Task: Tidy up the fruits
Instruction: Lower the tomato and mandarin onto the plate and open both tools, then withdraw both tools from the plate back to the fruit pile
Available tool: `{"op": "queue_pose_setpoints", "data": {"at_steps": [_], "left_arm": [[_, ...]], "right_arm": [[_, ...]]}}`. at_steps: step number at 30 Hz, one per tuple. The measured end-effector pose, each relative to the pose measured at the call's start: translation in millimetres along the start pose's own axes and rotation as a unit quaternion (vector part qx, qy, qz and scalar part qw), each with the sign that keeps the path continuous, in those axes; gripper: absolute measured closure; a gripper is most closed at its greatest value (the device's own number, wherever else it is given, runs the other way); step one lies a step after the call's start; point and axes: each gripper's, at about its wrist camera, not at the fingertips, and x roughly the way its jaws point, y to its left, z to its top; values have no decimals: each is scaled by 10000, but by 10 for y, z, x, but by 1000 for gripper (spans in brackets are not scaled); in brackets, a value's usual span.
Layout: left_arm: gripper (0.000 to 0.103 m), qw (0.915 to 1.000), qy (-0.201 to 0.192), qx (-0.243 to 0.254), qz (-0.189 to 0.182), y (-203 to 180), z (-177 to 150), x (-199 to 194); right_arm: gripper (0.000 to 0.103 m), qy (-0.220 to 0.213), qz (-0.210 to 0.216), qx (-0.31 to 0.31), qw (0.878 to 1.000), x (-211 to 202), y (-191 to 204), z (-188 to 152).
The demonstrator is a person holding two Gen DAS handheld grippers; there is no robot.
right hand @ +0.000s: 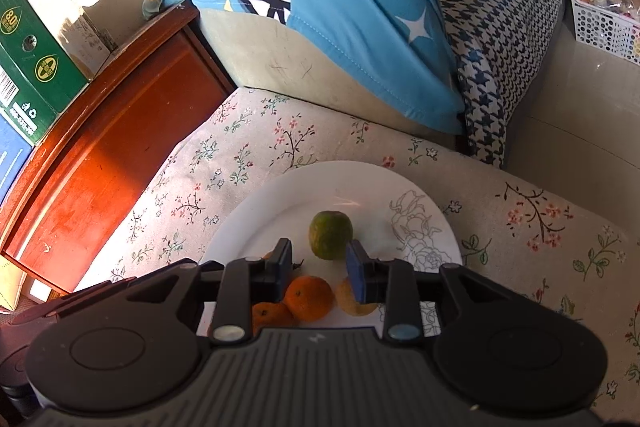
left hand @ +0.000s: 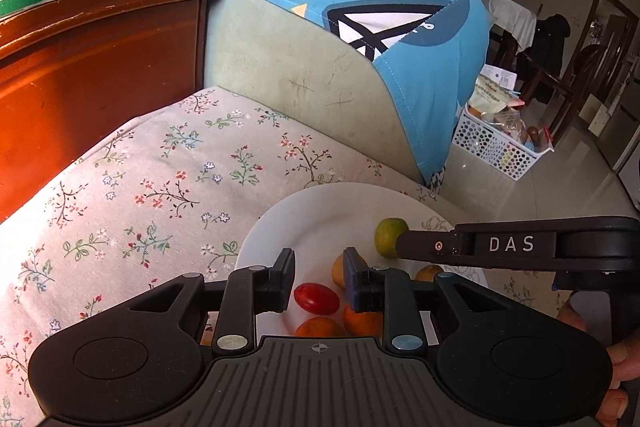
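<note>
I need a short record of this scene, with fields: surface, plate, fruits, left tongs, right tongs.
surface: floral cloth
plate: white, on the cloth
fruits: green citrus, red tomato, oranges, all on the plate
left tongs: open, above the tomato, holding nothing
right tongs: open, near the green citrus, holding nothing
</note>
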Motion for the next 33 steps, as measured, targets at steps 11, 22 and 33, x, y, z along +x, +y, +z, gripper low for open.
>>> {"op": "queue_pose_setpoints", "data": {"at_steps": [11,22,33], "left_arm": [[15,9991,-234,-176,293,62,127,-255],[12,9971,-48,-114,750,145,68,-472],[11,9961,9,-252,847,242,-45,-705]], "right_arm": [[55,-114,-1,81,9999,-106,35,23],[44,-240,-305,-130,9992,-310,120,-108],[34,-245,-317,-74,9992,-451,189,-306]]}}
